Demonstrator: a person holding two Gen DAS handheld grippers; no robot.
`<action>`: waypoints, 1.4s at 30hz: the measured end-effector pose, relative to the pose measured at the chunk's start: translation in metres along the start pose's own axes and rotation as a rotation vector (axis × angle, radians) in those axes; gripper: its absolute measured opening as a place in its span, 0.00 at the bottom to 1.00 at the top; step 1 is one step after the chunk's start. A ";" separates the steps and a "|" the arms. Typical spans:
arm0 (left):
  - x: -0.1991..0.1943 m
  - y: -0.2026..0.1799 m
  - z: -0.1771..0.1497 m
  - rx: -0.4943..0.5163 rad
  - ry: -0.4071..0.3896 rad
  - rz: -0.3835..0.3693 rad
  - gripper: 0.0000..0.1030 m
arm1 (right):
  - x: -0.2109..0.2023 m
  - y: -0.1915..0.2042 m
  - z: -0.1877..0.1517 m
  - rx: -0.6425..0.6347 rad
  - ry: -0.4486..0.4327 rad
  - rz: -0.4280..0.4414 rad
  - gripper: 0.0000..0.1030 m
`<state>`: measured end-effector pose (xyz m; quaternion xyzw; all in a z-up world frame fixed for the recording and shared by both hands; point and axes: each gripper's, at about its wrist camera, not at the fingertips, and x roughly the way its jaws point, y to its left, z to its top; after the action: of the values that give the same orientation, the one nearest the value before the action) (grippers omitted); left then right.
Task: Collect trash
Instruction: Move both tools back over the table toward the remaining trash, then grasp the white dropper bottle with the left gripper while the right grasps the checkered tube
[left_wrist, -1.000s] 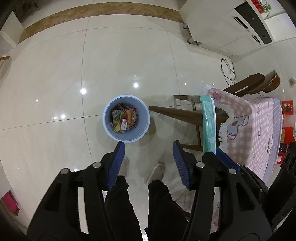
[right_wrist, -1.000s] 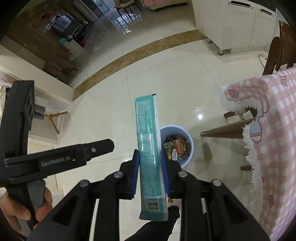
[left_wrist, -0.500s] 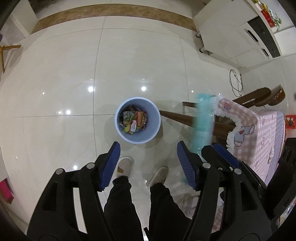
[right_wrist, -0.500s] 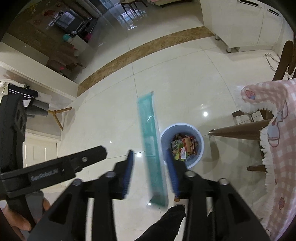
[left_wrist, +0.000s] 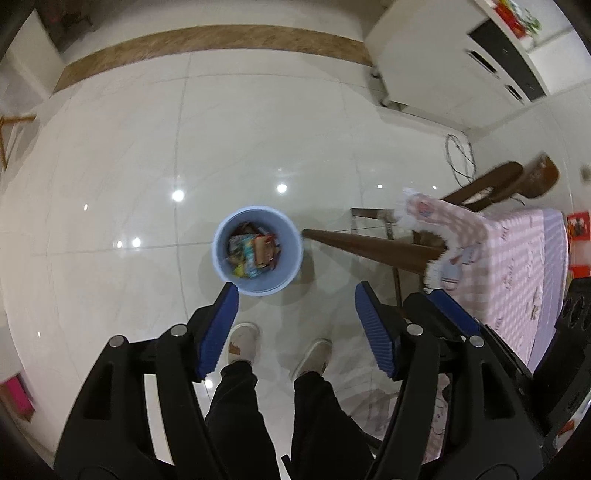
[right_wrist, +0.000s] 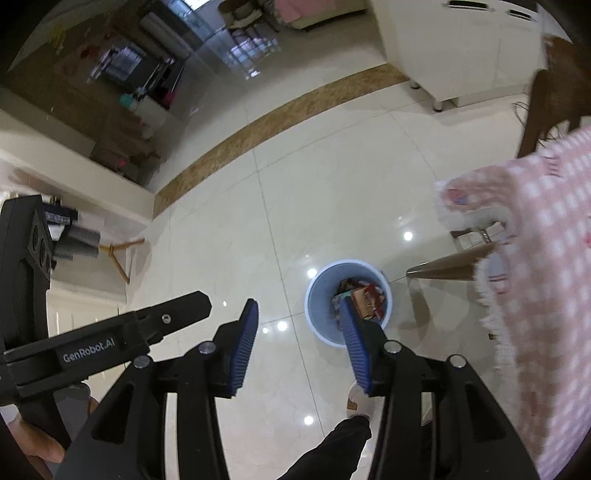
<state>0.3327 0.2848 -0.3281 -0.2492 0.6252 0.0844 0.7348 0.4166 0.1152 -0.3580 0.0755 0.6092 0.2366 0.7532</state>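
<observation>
Seen from above, a person stands on a glossy pale tiled floor (left_wrist: 110, 166), holding a gripper in each hand, both pointing down.

The left gripper (left_wrist: 295, 314) has its blue-padded jaws spread wide and holds nothing. From it, the round blue trash bin (left_wrist: 257, 284) stands on the floor at about eleven o'clock, near its left fingertip. The bin is upright and partly filled with crumpled colourful wrappers (left_wrist: 253, 251).

The right gripper (right_wrist: 299, 334) is also spread wide and empty. In its view the bin (right_wrist: 321, 317) lies at about one o'clock, and the right blue pad partly overlaps the bin's mouth, so this gripper appears to sit more directly above the opening.

No loose trash shows on the floor in either view.

Between the grippers, the person's two pale slippers (left_wrist: 242, 343) and dark trousers stand just short of the bin.

At three o'clock from the bin, a dark wooden table leg (left_wrist: 369, 245) angles in close to the bin's rim. A table with a pink checked cloth (left_wrist: 517, 266) with a white fringe fills the right edge, and a wooden chair (left_wrist: 517, 181) stands behind it. White cabinets (left_wrist: 443, 66) stand at upper right.
</observation>
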 end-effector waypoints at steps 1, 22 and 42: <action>-0.001 -0.014 0.001 0.023 -0.009 0.005 0.63 | -0.011 -0.013 0.002 0.017 -0.019 -0.003 0.44; 0.070 -0.457 -0.085 0.654 0.018 -0.181 0.68 | -0.253 -0.381 -0.054 0.454 -0.432 -0.381 0.44; 0.163 -0.586 -0.120 0.812 0.055 -0.108 0.31 | -0.251 -0.492 -0.077 0.622 -0.426 -0.309 0.44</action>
<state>0.5159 -0.3070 -0.3429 0.0264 0.6131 -0.2147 0.7598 0.4364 -0.4420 -0.3531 0.2547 0.4861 -0.0959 0.8304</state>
